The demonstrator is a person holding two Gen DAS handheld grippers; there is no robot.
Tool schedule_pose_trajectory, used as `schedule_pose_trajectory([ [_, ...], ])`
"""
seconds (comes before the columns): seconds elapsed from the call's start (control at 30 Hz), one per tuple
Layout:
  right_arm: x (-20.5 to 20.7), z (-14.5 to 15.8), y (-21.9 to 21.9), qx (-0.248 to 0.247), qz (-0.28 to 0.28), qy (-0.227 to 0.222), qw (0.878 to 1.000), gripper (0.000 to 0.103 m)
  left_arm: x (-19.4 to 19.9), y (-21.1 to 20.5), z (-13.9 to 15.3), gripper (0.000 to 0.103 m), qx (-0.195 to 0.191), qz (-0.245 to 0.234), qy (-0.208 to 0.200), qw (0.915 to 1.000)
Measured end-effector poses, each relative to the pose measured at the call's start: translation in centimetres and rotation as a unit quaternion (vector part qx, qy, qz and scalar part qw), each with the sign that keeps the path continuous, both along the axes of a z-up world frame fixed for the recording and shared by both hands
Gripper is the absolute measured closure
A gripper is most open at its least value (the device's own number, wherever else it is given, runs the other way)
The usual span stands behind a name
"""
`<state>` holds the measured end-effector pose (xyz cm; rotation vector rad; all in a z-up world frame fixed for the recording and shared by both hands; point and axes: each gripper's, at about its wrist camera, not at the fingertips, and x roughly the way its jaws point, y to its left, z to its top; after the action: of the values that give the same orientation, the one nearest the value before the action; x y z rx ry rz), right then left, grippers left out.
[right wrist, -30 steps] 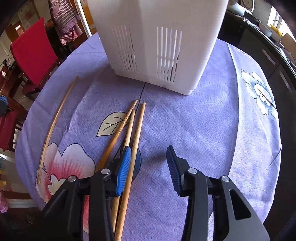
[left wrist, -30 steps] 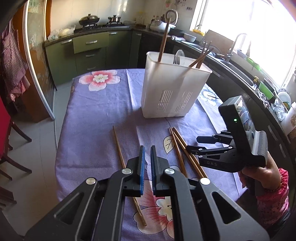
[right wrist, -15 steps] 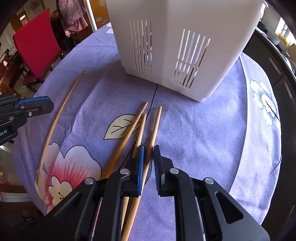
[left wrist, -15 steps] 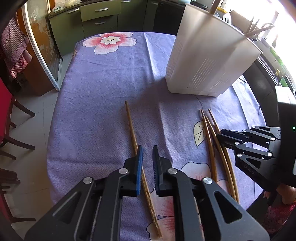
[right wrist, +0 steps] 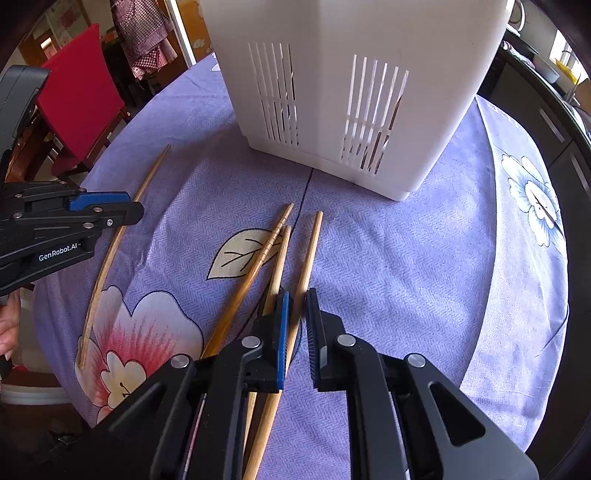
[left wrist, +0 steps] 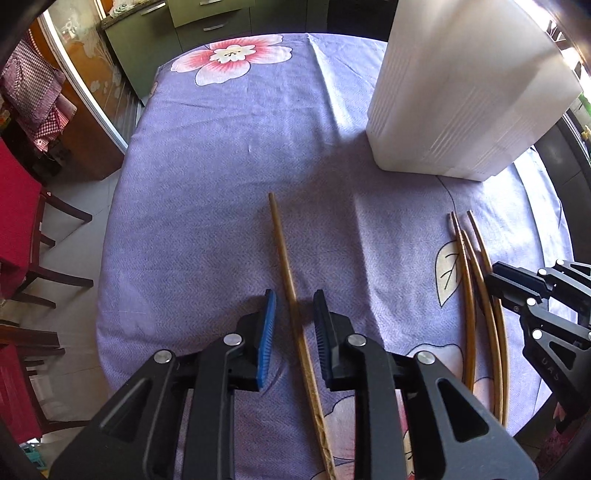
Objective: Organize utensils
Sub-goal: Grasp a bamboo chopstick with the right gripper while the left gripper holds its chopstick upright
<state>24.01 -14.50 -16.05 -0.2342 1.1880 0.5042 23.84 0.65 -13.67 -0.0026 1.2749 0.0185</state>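
Note:
A white slotted utensil holder (left wrist: 465,92) (right wrist: 354,92) stands on the purple flowered tablecloth (left wrist: 221,166). A lone wooden chopstick (left wrist: 286,254) (right wrist: 122,236) lies on the cloth. My left gripper (left wrist: 293,321) is open, its jaws on either side of this chopstick, low over the cloth. Three more chopsticks (left wrist: 476,288) lie side by side to the right. My right gripper (right wrist: 295,321) is shut on the rightmost chopstick (right wrist: 308,258) of that group, near its middle. The left gripper also shows in the right wrist view (right wrist: 110,210).
A red chair (right wrist: 81,96) stands past the table's left edge, with a checked cloth (left wrist: 37,96) hanging behind. Green kitchen cabinets (left wrist: 192,22) are at the far end. The table's edge (right wrist: 565,295) is close on the right.
My left gripper has come down and forward and opened around the lone chopstick. My right gripper closed from wide open onto the rightmost chopstick of the group.

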Motion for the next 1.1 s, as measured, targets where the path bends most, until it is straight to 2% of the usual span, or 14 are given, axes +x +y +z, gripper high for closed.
schedule_pose_trajectory([
  [0.07, -0.1, 0.0, 0.1, 0.000, -0.001, -0.003, 1.000, 0.093, -0.2, -0.4, 0.0, 0.087, 0.005, -0.006, -0.003, 1.0000],
  [0.1, -0.1, 0.0, 0.0, 0.001, -0.002, -0.005, 1.000, 0.093, -0.2, -0.5, 0.0, 0.095, -0.001, -0.010, -0.003, 0.9999],
  [0.27, -0.3, 0.5, -1.4, 0.026, -0.018, -0.005, 0.999, 0.093, -0.3, 0.1, 0.5, 0.097, -0.013, -0.011, -0.010, 0.9998],
  [0.47, -1.4, 3.8, -5.2, 0.064, -0.045, -0.035, 0.996, 0.093, -2.5, 0.2, 5.3, 0.097, -0.011, -0.028, -0.085, 0.9959],
  [0.6, -3.4, 6.8, -8.4, 0.092, -0.069, -0.073, 0.991, 0.093, -5.4, -0.2, 9.4, 0.097, -0.006, -0.050, -0.151, 0.9872],
  [0.73, -6.2, 10.3, -11.5, 0.127, -0.101, -0.126, 0.979, 0.093, -8.2, -0.5, 11.9, 0.098, 0.003, -0.064, -0.195, 0.9786],
  [0.93, -10.3, 14.2, -14.6, 0.149, -0.122, -0.188, 0.963, 0.093, -10.4, -0.3, 13.1, 0.097, -0.008, -0.067, -0.215, 0.9743],
  [1.03, -11.3, 15.0, -14.9, 0.142, -0.124, -0.200, 0.961, 0.093, -10.9, -0.1, 13.2, 0.098, -0.009, -0.067, -0.218, 0.9737],
  [1.1, -10.7, 14.5, -14.6, 0.132, -0.124, -0.185, 0.966, 0.093, -11.0, -0.1, 13.2, 0.098, -0.010, -0.068, -0.217, 0.9736],
])
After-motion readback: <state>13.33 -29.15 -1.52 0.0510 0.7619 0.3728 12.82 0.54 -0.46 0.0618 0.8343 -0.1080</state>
